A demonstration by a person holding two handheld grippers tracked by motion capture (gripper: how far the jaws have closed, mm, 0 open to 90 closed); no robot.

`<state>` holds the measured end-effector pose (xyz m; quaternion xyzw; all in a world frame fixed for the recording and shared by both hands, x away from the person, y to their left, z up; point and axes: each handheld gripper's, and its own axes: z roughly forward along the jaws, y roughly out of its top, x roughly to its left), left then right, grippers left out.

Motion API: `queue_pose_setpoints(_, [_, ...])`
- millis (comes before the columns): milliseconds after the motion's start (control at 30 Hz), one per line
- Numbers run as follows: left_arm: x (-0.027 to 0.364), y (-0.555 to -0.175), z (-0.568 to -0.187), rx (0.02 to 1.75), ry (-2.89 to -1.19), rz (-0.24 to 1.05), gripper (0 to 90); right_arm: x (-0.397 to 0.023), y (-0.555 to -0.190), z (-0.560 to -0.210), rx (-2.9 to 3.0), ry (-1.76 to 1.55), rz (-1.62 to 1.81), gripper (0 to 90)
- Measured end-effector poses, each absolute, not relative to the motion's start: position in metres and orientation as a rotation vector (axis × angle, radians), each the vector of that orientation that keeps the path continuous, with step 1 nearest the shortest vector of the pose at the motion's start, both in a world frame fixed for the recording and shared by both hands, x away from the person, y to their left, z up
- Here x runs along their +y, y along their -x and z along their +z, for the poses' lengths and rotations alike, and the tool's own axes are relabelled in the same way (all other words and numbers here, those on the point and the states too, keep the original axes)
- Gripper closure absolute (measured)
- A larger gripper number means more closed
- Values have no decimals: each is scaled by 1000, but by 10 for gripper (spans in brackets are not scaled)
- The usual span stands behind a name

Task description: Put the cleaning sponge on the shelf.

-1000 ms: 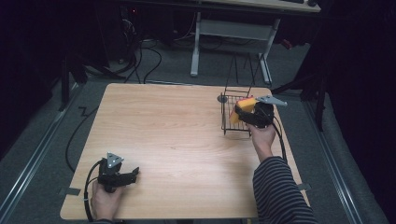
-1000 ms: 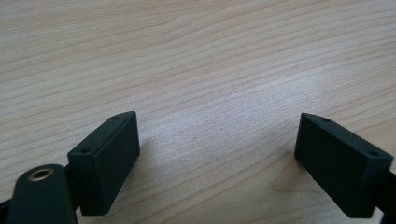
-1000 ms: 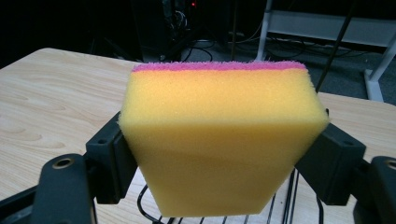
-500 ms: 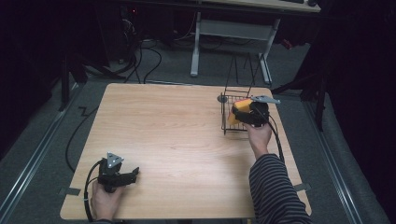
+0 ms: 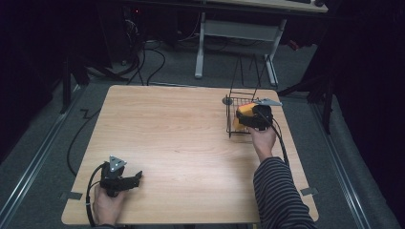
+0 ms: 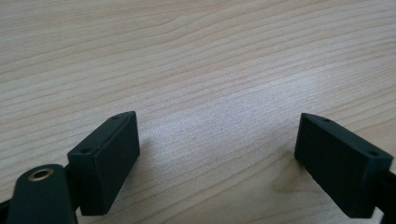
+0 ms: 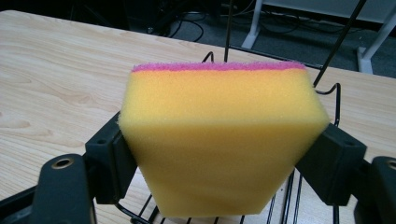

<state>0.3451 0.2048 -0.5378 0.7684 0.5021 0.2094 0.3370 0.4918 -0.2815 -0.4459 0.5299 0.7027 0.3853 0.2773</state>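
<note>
Sponge (image 7: 219,140) squeezed between jaws hides wire basket (image 7: 327,93) floor.

A laboratory or test-room setting is indicated. A plain light-wood table (image 5: 191,143) is set on grey carpeted floor (image 5: 43,157) in a dim room with dark surroundings. Loose black cables (image 5: 143,62) are strewn across the floor behind it, near dark equipment on which a small red light is seen. A white-framed desk (image 5: 239,33) is placed at the back. Tape markers (image 5: 70,195) are fixed to the floor beside the table's near corners.
</note>
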Motion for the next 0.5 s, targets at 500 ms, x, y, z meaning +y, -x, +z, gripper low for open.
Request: queue_pose_setpoints(500, [205,-345,-538,1309,-2003,546,146,-280,-491,-447,1908,-1415,1004,223])
